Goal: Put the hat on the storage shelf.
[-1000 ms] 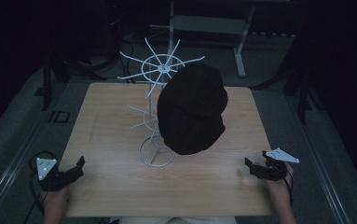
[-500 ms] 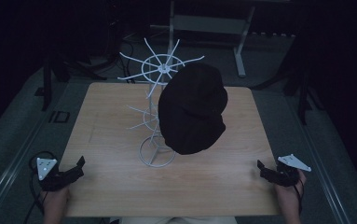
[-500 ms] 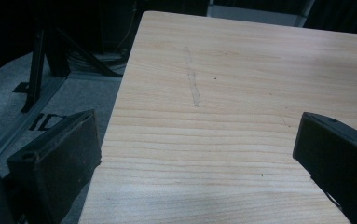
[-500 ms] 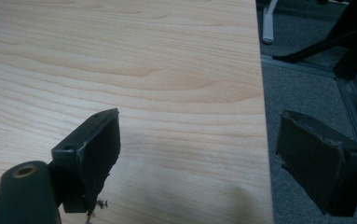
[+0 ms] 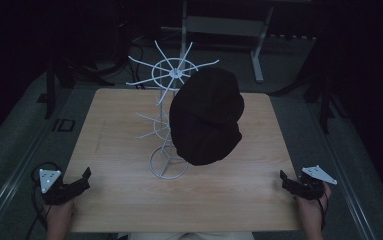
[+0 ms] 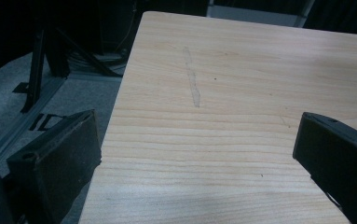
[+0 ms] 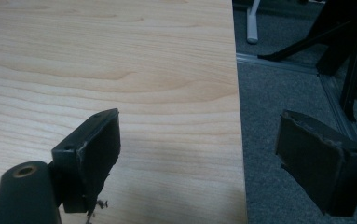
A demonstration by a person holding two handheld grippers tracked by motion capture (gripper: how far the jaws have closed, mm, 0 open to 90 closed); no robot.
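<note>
Hat [image 5: 206, 117], a black one, is being hung on the white wire rack [image 5: 169, 107] mid-surface [image 5: 119, 135], well apart from both hands. Left gripper [image 5: 79, 181] is being held at the near left corner, fingers spread wide, nothing gripped. Right gripper [image 5: 287, 180] is being parked at the right edge, fingers wide too.

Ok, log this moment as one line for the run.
left gripper: open, near-left table edge | right gripper: open, near-right edge | black hat: on white wire rack | table
</note>
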